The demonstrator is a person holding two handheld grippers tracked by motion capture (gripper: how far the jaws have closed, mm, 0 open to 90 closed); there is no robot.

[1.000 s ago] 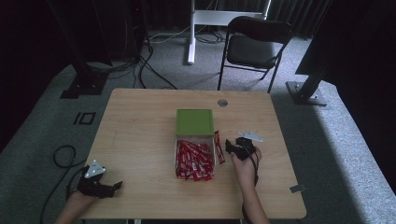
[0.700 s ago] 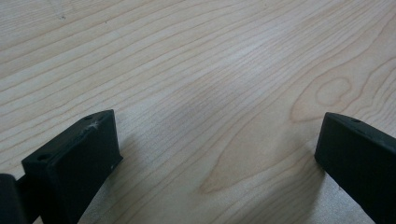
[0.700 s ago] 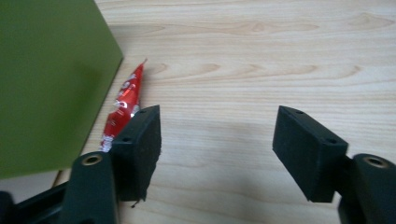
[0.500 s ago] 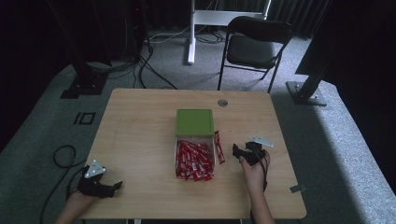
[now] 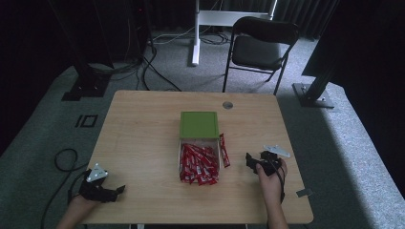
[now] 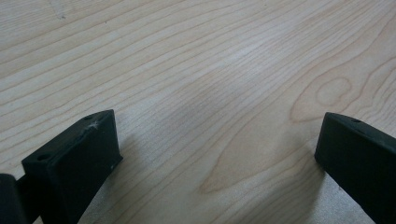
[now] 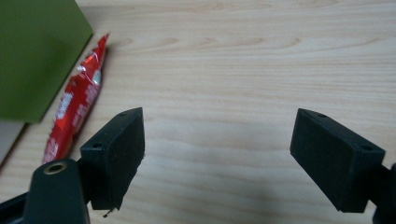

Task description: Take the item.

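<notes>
High view: right gripper (image 5: 250, 162) sits lower right of centre, jaws just opened wide and empty, a red sachet (image 5: 224, 150) lying beside the sachet box (image 5: 182, 157). Left gripper (image 5: 119, 189), lower left, gapes idle. Next, I judge: re-grasp that stray sachet.

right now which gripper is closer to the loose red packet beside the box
Right. The right gripper sits just right of the red packet, jaws open and empty; the left gripper is far off at the table's near-left corner.
</notes>
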